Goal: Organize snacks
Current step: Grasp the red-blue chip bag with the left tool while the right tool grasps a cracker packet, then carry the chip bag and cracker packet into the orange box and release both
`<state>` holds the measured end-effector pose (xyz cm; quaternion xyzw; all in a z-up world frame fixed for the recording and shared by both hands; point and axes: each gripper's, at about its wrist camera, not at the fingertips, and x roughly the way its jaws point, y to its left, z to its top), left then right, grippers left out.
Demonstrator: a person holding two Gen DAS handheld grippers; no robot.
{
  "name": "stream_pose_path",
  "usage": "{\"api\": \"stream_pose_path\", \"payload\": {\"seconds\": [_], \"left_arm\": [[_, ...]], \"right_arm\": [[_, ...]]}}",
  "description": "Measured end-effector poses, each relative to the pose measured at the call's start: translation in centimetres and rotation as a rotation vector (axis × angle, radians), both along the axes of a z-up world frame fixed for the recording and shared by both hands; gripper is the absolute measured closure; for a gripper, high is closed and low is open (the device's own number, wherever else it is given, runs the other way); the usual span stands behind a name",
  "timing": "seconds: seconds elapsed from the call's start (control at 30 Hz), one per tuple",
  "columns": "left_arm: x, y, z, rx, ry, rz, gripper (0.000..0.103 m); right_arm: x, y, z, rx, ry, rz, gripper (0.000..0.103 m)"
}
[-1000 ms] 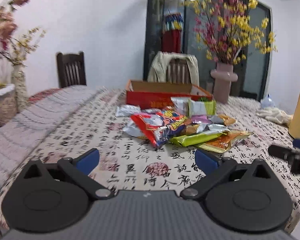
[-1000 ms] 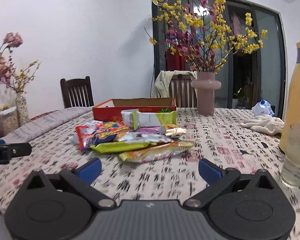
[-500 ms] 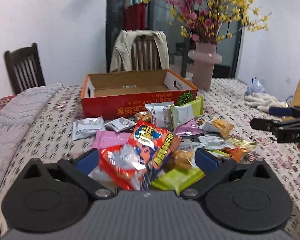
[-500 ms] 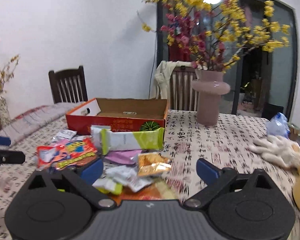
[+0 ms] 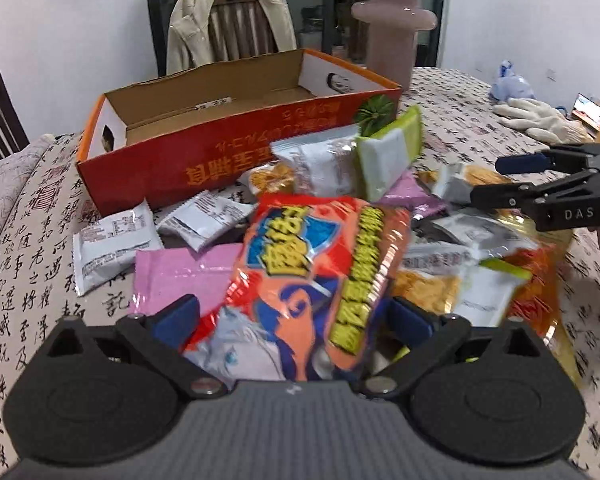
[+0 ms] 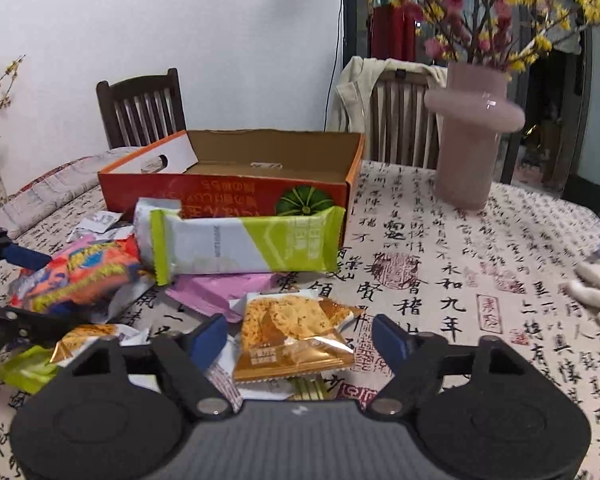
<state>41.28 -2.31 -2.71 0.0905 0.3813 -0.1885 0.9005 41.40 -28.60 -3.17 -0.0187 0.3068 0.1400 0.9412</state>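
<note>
The snacks lie heaped on the counter (image 6: 440, 280), just near of the open red box (image 5: 236, 148), which looks empty. The left gripper (image 5: 296, 320) is spread wide over the big orange chip bag (image 5: 320, 268), one finger on either side of its near end; the bag's long axis runs away from the gripper toward the box. The right gripper (image 6: 300, 334), also spread and holding nothing, straddles a small gold cracker packet (image 6: 292, 336) at the pile's right edge. I'd judge the left closer to closing, and the bag then needs carrying straight ahead.
</note>
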Motion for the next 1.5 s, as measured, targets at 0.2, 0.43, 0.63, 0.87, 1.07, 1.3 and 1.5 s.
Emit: {"api": "stream_pose_path", "payload": {"seconds": [0.2,0.43,0.63,0.87,1.07,1.3,1.5], "left_arm": [[0.3,0.6,0.3,-0.074,0.015,-0.006,0.041],[-2.1,0.9,2.0,-0.09,-0.035,0.026,0.043],[-7.5,2.6,6.6,-0.126,-0.158,0.086,0.042],[-11.8,4.8,11.2,-0.132,-0.271,0.202,0.042],[-11.7,5.7,12.7,-0.148,-0.296,0.252,0.042],[-6.0,7.1,14.6,-0.153,-0.331,0.295,0.042],[3.4,7.1,17.8,-0.145,-0.38,0.339,0.042]], "right_arm": [[1.2,0.2,-0.6,0.022,0.015,0.052,0.053],[-0.1,0.3,0.2,0.013,-0.021,0.051,0.064],[-3.8,-0.1,2.8,0.006,-0.073,0.032,0.066],[-9.4,-0.2,8.4,0.024,-0.176,0.033,0.067],[-11.9,-0.8,12.7,0.101,-0.239,-0.022,0.067],[-9.3,-0.9,16.9,0.114,-0.284,0.001,0.067],[-1.2,-0.7,21.2,0.193,-0.297,-0.003,0.067]]}}
